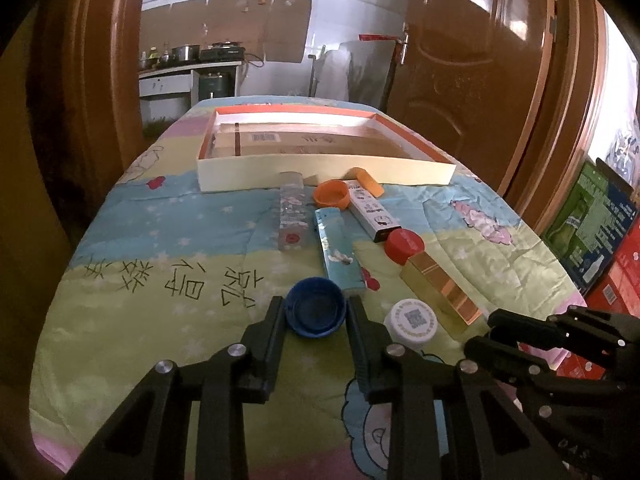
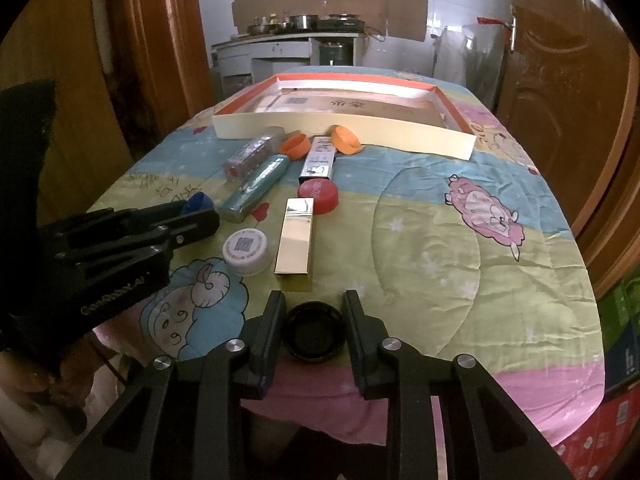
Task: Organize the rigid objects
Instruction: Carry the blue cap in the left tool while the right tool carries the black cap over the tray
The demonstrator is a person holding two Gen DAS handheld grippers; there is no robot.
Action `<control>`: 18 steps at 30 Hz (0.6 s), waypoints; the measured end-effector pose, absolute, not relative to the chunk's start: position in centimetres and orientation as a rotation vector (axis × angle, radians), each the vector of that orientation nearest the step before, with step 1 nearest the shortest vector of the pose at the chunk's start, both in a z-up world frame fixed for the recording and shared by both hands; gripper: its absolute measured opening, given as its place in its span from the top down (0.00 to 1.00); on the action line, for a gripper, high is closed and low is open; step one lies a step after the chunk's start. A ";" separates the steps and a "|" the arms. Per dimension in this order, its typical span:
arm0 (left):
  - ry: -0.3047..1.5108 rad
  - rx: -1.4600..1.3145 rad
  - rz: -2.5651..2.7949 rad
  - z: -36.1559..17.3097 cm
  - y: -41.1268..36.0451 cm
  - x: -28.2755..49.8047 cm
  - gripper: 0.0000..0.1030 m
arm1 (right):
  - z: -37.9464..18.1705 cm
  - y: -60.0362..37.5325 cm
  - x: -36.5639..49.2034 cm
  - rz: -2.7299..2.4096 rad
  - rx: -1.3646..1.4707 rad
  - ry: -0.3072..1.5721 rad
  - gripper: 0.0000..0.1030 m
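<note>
Blue bottle cap (image 1: 316, 307), open side up, sits pinched between the fingers of the left gripper (image 1: 316, 309) on a table draped w/ a pastel cartoon-print cloth (image 1: 160, 280), near the front edge. Both pads press its rim. To its right, the right gripper (image 2: 314, 314) clamps a black cap (image 2: 314, 332), also open side up, right at the cloth's near edge; fingers touch it on both sides.

Btwn the two grippers & the far end of the table lies a scatter of small items: a white cap (image 1: 411, 322) w/ a QR code on top, just beside a gold rectangular box (image 1: 440, 290) lying flat; a red cap (image 1: 405, 245) touching the gold box's far end; a teal printed box (image 1: 338, 254) running away from the blue cap; a clear plastic box (image 1: 292, 216) to its left; a white-and-black printed box (image 1: 370, 210) to the right. Two orange caps (image 1: 331, 194) rest near the far ends of these, one tipped on edge against the tray.

At the back, a shallow cream tray w/ orange rim (image 1: 320, 172) holds flat cardboard packs. Brown wooden doors (image 1: 480, 80) flank the table; a kitchen counter w/ pots (image 1: 188, 56) shows beyond.
</note>
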State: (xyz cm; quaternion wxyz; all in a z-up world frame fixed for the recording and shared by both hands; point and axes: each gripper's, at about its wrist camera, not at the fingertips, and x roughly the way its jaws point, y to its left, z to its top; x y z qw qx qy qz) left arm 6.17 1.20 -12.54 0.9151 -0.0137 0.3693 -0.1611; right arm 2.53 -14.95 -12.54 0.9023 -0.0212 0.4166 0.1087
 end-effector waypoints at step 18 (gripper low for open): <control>0.721 -0.016 -0.321 -10.0 0.8 5.6 0.70 | -11.1 -15.9 2.3 0.207 -0.017 0.827 0.71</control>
